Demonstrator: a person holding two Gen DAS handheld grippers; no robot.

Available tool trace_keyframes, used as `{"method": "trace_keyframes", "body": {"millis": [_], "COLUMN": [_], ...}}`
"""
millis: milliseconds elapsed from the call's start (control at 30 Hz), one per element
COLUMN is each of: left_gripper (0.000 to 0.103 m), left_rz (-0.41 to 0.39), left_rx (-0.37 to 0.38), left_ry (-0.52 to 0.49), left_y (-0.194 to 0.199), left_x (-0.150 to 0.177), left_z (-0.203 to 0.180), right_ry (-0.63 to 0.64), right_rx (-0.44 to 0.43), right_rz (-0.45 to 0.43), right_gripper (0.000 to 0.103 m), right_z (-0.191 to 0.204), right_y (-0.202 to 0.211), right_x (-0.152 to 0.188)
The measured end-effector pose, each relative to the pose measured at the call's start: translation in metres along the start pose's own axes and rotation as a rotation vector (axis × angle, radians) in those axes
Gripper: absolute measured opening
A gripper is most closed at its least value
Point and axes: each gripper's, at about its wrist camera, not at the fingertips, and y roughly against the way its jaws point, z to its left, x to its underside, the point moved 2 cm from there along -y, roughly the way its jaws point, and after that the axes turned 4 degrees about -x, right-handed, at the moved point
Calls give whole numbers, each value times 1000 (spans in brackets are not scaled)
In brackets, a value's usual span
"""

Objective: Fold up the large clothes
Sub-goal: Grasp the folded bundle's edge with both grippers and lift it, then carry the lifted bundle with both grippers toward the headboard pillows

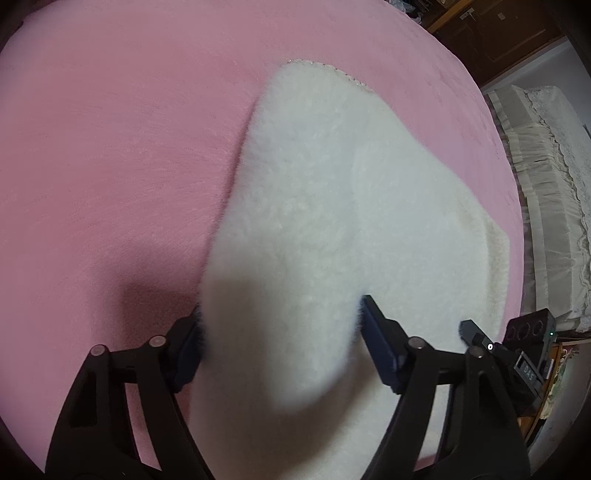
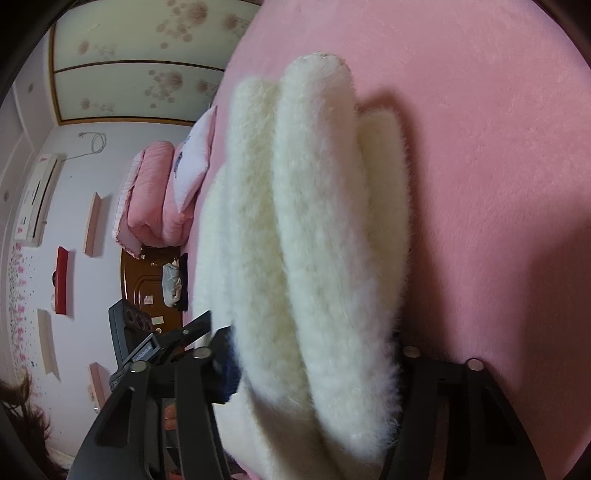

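Left gripper (image 1: 280, 343): closest thing in its own view, black arms with blue pads, and a thick fold of the white fleece (image 1: 332, 206) sits squeezed between them. The fluff bulges past both pads, so I'd call that a grip on the cloth.
Right gripper (image 2: 314, 373): same deal, several stacked rolls of the fleece (image 2: 306, 229) are bunched between its black arms. Its left pad is pressed into the pile; the right one is buried under fluff, so I can't see it.
Fleece: cream-white, shaggy, already doubled over into layers, lying on the pink bed (image 1: 110, 147) and lifted at the near end where both grippers have it. Far end has a little beaded trim (image 1: 332, 70).
Containers: can't make out any with stuff in them.
Bed: pink plush cover (image 2: 498, 184) all around the fleece, shadows of the grippers on it.
Around, left view: frilly beige bed skirt (image 1: 546, 206) to the right, dark wooden furniture (image 1: 517, 33) behind, the other gripper's black body (image 1: 524, 350) poking in at the edge.
Around, right view: folded pink quilt (image 2: 151, 195) and a pillow (image 2: 195, 158) at the bed's far end, brown wooden headboard (image 2: 144, 284), AC unit (image 2: 37, 199) on the wall.
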Motion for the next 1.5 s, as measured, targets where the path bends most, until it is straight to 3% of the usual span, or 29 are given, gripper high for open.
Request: {"method": "trace_keyframes", "body": {"millis": [267, 467, 600, 733, 933, 1033, 1167, 1367, 1500], "left_gripper": [59, 58, 57, 57, 57, 56, 56, 56, 55], "left_rz": [9, 85, 171, 254, 306, 298, 236, 139, 88], "left_rx": [-15, -67, -90, -90, -76, -77, -104, -120, -129], "left_ry": [-6, 30, -2, 29, 50, 37, -23, -143, -152], "left_y": [56, 114, 155, 196, 259, 295, 336, 389, 418], "left_x": [40, 110, 171, 221, 261, 260, 235, 160, 110], "left_z": [-1, 9, 18, 33, 61, 90, 123, 198, 259], "right_ry": [158, 161, 128, 99, 111, 146, 201, 190, 208], "right_rx": [69, 121, 176, 196, 224, 222, 208, 183, 183], "right_rz": [14, 69, 155, 242, 347, 331, 269, 140, 123], "right_gripper": [45, 43, 43, 43, 42, 42, 42, 42, 42], "right_z": [51, 79, 95, 113, 156, 184, 233, 310, 362], "right_y": [4, 22, 36, 52, 43, 27, -13, -108, -187], "right_x": [20, 72, 117, 162, 190, 198, 211, 230, 229]}}
